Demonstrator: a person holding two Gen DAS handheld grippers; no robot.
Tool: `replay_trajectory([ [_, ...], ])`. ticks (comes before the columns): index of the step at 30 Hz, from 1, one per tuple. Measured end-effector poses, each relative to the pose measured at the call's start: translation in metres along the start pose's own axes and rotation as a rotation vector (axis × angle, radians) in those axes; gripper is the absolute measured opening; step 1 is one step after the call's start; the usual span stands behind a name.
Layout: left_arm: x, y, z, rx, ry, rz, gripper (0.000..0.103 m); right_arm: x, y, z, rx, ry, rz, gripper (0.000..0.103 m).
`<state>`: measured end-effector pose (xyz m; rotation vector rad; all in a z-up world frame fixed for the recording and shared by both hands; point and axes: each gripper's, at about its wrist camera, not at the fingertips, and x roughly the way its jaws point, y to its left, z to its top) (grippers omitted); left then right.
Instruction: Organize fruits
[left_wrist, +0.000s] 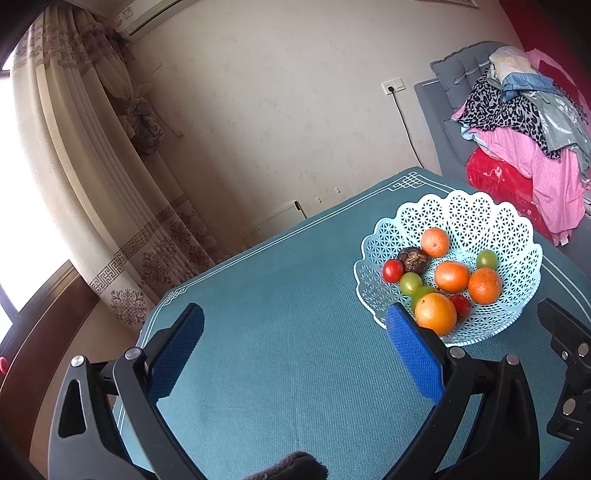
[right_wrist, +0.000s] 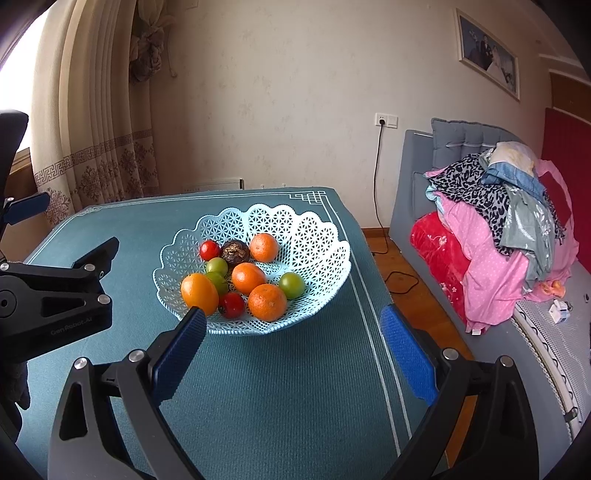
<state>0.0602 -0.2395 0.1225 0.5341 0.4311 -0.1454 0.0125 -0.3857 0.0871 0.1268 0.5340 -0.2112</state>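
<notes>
A pale blue lattice basket (left_wrist: 476, 214) (right_wrist: 317, 236) stands on the teal table cloth (left_wrist: 277, 295) (right_wrist: 277, 387). It holds several oranges (right_wrist: 267, 302), green fruits (right_wrist: 291, 285), two red tomatoes (right_wrist: 231, 305) and a dark brown fruit (right_wrist: 235, 252). My left gripper (left_wrist: 295, 325) is open and empty, above the cloth left of the basket. My right gripper (right_wrist: 293, 325) is open and empty, just in front of the basket. The left gripper's body shows at the left of the right wrist view (right_wrist: 55, 295).
A grey sofa (right_wrist: 413, 206) piled with clothes (right_wrist: 509, 229) stands right of the table. A black cable (right_wrist: 376, 199) hangs from a wall socket. Curtains (left_wrist: 110, 184) and a window are at the left. The table's far edge lies near the wall.
</notes>
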Motion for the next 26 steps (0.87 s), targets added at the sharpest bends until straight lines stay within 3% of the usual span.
replay_trajectory([
  [16, 0.0, 0.0, -0.002, -0.001, 0.006, -0.012, 0.1, 0.004, 0.003, -0.003, -0.001, 0.017, 0.012, 0.094],
  [22, 0.01, 0.013, -0.016, -0.057, 0.094, -0.047, 0.1, 0.009, 0.012, -0.009, 0.005, 0.054, 0.063, 0.094],
  [26, 0.02, 0.034, -0.044, -0.107, 0.165, -0.047, 0.1, 0.01, 0.028, -0.017, -0.025, 0.081, 0.09, 0.094],
])
